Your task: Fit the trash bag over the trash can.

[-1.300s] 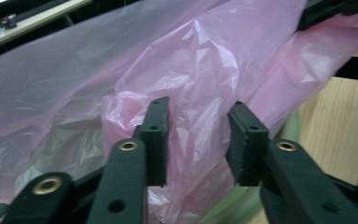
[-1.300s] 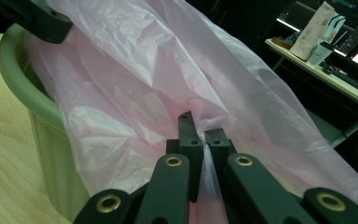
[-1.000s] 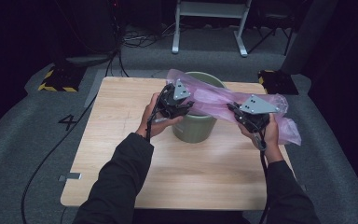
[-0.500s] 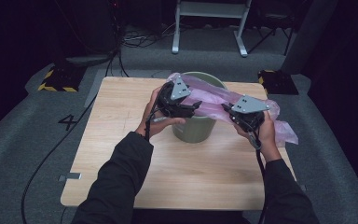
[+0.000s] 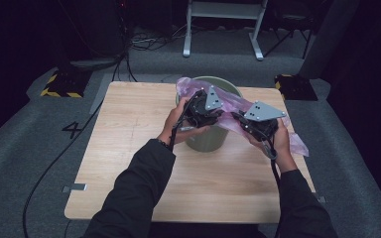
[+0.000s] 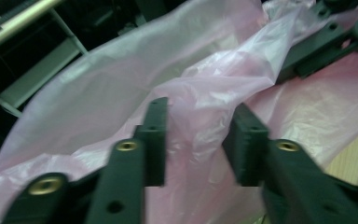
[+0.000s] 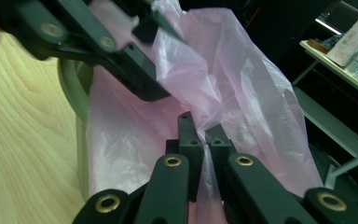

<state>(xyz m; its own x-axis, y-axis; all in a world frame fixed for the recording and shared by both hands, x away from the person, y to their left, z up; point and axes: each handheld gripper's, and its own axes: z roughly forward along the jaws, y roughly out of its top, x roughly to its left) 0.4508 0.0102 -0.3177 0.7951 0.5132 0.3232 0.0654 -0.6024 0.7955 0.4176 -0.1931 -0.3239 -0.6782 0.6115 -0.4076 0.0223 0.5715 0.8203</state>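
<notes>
Pink bin liner [image 5: 238,106] draped over green bin [image 5: 206,139] on table [image 5: 129,148]. Right gripper [image 7: 204,133] pinches film shut, anchoring it; left gripper [image 6: 196,135], jaws just closing, film bunched between but not pressed, regrasping to spread the liner's mouth.

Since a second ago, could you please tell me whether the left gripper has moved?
Yes. The left gripper moved rightward over the green bin.

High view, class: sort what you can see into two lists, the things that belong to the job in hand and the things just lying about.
Belonging to the job:
- pink plastic bag
- green bin
- left tool, jaws apart around a fold of bag
- right tool, pinching the bag

Just lying about:
- yellow-and-black striped block on the floor
- white metal stand behind the table
- floor cables
</notes>
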